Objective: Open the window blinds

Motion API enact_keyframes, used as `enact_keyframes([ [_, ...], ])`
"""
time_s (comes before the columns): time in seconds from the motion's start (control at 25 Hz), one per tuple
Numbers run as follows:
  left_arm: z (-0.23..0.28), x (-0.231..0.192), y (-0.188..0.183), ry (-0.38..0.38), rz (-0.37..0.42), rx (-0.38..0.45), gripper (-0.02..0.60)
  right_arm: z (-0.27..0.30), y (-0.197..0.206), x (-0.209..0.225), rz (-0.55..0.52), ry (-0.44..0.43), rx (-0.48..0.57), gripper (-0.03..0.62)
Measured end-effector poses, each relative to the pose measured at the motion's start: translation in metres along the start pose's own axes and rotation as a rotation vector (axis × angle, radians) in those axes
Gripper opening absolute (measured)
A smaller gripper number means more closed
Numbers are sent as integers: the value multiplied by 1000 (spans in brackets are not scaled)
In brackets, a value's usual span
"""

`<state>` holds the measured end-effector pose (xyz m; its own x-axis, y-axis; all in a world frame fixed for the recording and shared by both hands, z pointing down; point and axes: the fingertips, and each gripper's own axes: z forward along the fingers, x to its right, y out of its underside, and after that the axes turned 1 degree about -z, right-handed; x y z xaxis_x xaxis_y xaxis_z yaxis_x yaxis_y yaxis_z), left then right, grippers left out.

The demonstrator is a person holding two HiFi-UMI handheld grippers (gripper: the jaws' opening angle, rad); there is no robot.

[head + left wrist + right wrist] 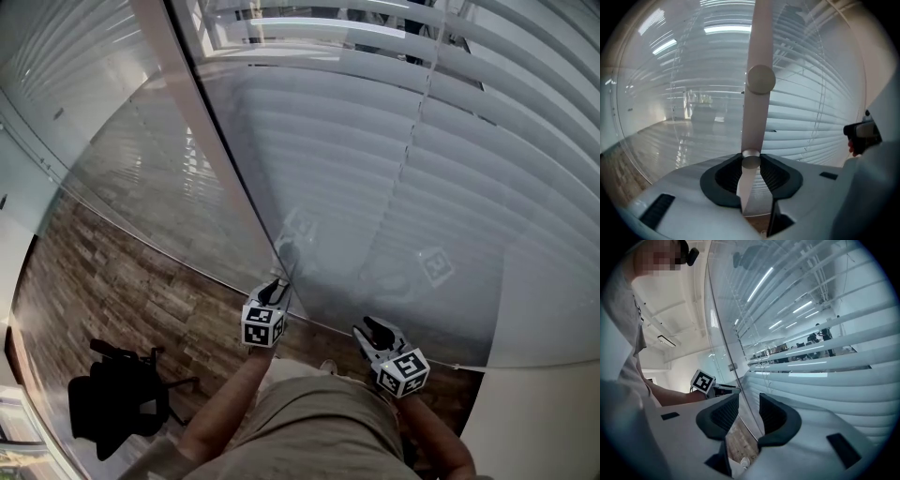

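Many white slats [450, 141] behind glass [375, 281]; plank floor [112, 281]

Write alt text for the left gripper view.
The left gripper holds a pale blind wand upright between its dark fingers, with a round knob higher up the wand. Behind it, horizontal white blind slats fill the view.

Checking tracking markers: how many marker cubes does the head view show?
2. One marker cube on the left gripper, which grips the wand; the other on the right gripper, beside it. None seems hidden.
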<state>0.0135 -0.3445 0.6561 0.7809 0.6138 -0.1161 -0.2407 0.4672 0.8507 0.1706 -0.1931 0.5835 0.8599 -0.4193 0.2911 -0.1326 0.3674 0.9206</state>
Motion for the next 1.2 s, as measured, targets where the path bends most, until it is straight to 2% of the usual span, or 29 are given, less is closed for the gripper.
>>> enact_keyframes([
  [0.24,1,0,-1,45,-101,7,135,4,1,-3,-6,-16,-5,137],
  [0.48,-4,0,-17,102,-215,10,135,2,-20,-4,-10,-18,-13,137],
  [0.6,0,-3,-10,128,-266,6,135,5,-12,-2,-9,-15,-13,137],
  [0.8,2,-4,-4,181,-396,2,135,4,-8,0,-9,-9,-12,137],
  [1.2,-1,-2,5,233,-475,4,135,2,-1,-4,-14,-7,-8,137],
])
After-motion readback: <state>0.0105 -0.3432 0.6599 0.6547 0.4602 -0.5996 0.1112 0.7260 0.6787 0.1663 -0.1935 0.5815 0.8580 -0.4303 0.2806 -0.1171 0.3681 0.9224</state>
